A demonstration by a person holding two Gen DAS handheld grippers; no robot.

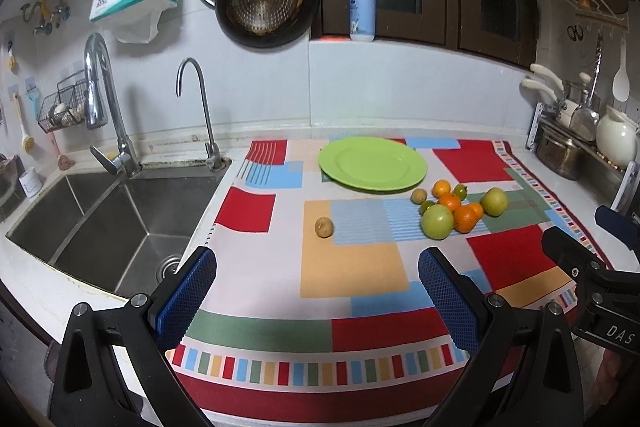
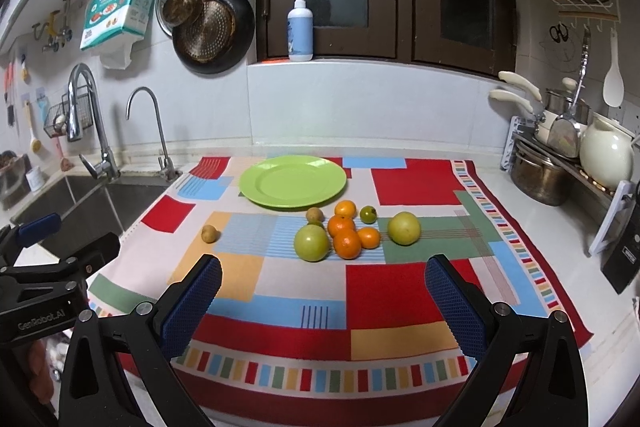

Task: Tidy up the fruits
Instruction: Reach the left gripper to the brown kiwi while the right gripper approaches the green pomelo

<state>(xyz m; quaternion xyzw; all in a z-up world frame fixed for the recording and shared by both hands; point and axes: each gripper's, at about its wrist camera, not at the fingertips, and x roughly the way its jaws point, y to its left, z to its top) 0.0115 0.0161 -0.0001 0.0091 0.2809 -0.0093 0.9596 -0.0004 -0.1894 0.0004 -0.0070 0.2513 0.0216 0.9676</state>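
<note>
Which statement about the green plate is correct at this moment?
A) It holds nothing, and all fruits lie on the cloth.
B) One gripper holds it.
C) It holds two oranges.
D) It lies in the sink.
A: the green plate shows a bare surface, while the oranges and the other fruits lie on the patterned cloth in front of it; the left gripper and the right gripper are both open and hold nothing.
</note>
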